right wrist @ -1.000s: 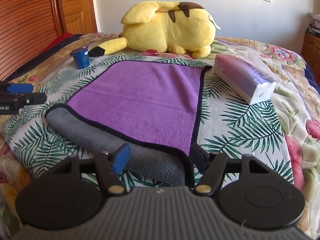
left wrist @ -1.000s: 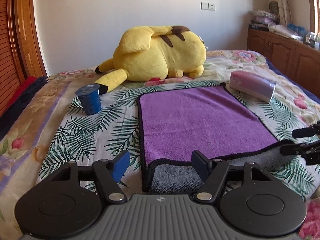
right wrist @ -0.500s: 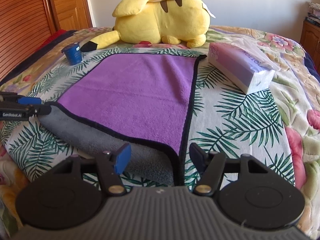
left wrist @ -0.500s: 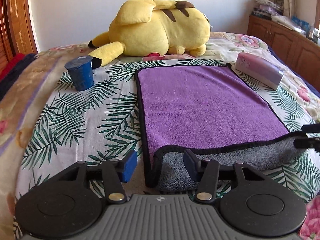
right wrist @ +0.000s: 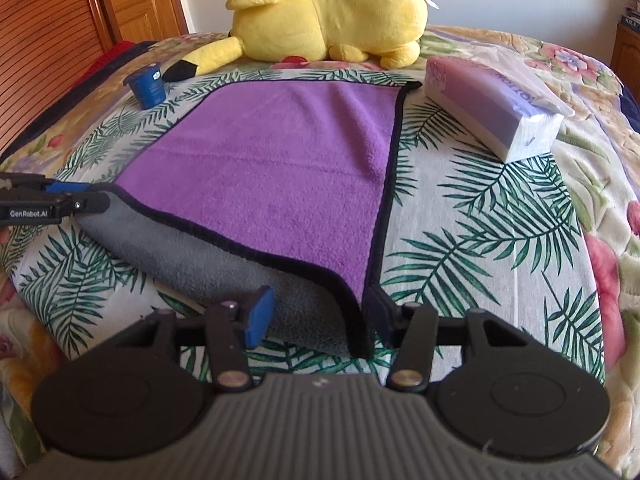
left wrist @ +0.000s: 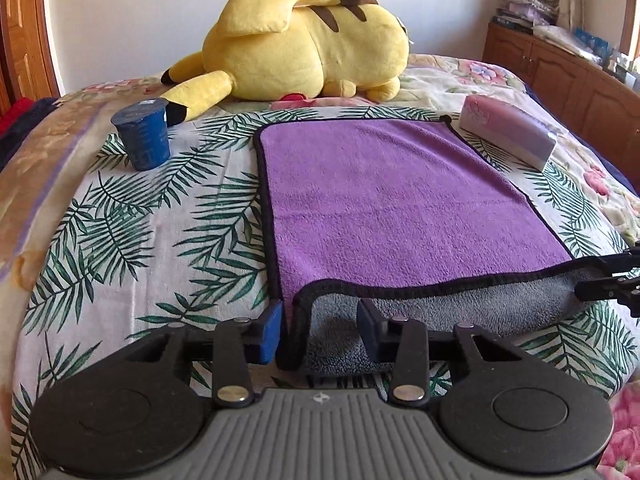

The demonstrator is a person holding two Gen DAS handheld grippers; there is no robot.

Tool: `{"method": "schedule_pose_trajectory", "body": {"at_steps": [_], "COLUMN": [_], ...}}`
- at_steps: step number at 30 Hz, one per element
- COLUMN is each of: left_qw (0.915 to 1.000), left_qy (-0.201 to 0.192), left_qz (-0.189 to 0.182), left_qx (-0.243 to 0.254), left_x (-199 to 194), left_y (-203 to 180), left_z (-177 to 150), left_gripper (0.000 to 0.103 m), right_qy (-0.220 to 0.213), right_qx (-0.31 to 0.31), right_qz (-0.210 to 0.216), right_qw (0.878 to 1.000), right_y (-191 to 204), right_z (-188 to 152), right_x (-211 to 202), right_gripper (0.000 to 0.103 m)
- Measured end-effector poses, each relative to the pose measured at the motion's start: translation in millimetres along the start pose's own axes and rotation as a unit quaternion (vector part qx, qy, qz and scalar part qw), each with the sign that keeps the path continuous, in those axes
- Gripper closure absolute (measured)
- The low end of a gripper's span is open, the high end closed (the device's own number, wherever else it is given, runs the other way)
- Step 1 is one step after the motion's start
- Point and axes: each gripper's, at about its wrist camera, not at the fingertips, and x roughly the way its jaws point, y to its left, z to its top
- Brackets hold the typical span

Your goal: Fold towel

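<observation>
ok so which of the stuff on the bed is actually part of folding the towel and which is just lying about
Part of the job:
- purple towel, near edge rolled over, grey side up
- left gripper, jaws closing around one near corner
- right gripper, jaws closing around the other

Just lying about:
- yellow plush toy
- blue cup
- tissue pack
</observation>
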Motion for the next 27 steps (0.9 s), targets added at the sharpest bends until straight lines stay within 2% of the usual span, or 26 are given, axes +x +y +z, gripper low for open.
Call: {"method": "schedule_pose_trajectory", "body": {"at_steps": [3, 9, 14, 16, 18, 20, 27], "left_qw": [1.0000, 0.9999, 0.9999, 0.9999, 0.9999, 0.9999, 0.9997], "left_qy": [0.001, -0.002, -0.006, -0.009, -0.011, -0.014, -0.024], "left_qz": [0.003, 0.003, 0.003, 0.006, 0.005, 0.002, -0.003], "left_qx": [0.006, 0.009, 0.010, 0.012, 0.011, 0.010, 0.009], "left_x": [-0.3, 0.0, 0.5, 0.5, 0.7, -0.1, -5.4], "left_y": [-3.1, -3.2, -3.8, -4.2, -3.8, -3.4, -4.1], "left_z": [-2.8, -5.3, -7.1, -7.3, -7.9, -8.0, -4.7], "left_gripper": [0.095, 0.097, 0.103, 0.103, 0.103, 0.103, 0.103], "right_qy": [0.004, 0.007, 0.007, 0.005, 0.001, -0.002, -0.025], "right_qx": [-0.001, 0.006, -0.006, -0.012, -0.012, -0.012, -0.014], "right_qz": [-0.001, 0.000, 0.004, 0.008, 0.012, 0.009, 0.014], "right_qw": [1.000, 1.000, 1.000, 1.000, 1.000, 1.000, 0.999], "right_y": [-0.9, -4.7, -2.5, -3.6, -6.3, -8.3, -11.0], "right_z": [-0.5, -1.1, -1.1, -1.3, -1.1, 0.0, 2.0], "right_x": [1.1, 1.9, 1.1, 1.5, 1.5, 0.8, -5.7], "right_gripper": [0.052, 0.052, 0.070, 0.083, 0.084, 0.094, 0.099]}}
